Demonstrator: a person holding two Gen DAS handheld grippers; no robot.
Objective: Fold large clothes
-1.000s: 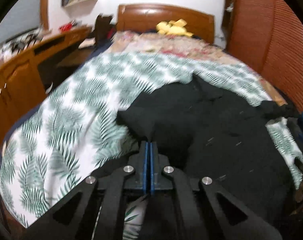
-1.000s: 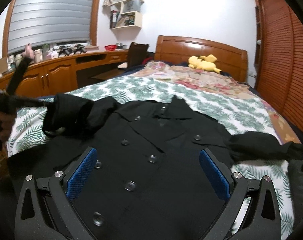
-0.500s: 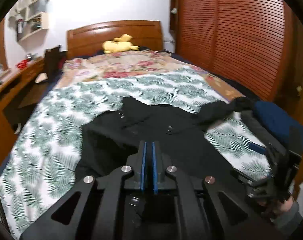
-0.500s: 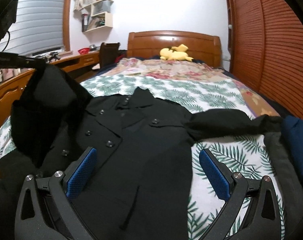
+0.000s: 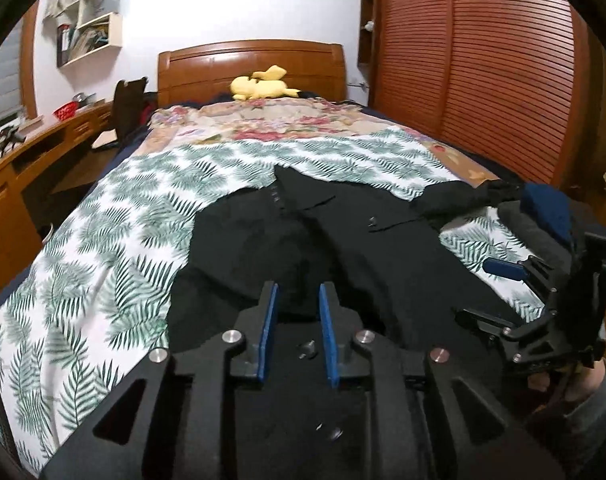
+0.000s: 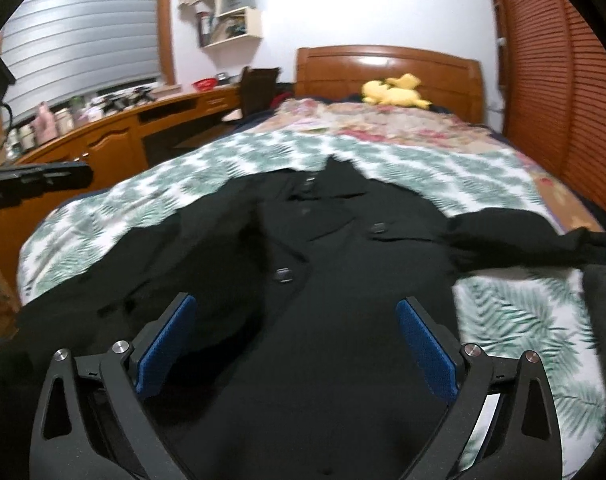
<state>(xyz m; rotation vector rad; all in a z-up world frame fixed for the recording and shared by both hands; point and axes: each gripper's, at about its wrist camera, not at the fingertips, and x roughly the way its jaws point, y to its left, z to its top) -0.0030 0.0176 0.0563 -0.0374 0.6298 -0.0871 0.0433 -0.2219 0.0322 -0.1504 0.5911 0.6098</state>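
A bedroom, mid-fold: your left gripper (image 5: 298,300) hangs low over the black coat (image 5: 343,248), its blue pads parting a little as the jaws open, with no cloth visibly pinched between them; your right gripper (image 6: 295,328) stands spread wide and empty above the coat's buttoned front. The coat lies face up across the near half of the leaf-print bedspread (image 5: 115,248), collar toward the headboard (image 5: 251,66); its left side appears already turned in over the body, while the right sleeve (image 6: 515,236) stretches out toward the wardrobe side.

Judging by that, the sleeve on your right is the next part to bring in; let the left jaws come fully clear of the cloth before you lift away, or the folded flap may drag back open; take the right sleeve near its cuff, not mid-length, and lay it flat across the chest so the thick fabric does not bunch; keep the fold line parallel to the button row.

The bed is soft and the spread slides easily; press lightly. A dark pile of other clothes (image 5: 543,216) sits just beside the sleeve's end; do not catch it. Beyond: a floral quilt (image 5: 263,120), a yellow plush toy (image 5: 263,84), a wooden desk (image 6: 115,136) and a slatted wardrobe (image 5: 483,60).
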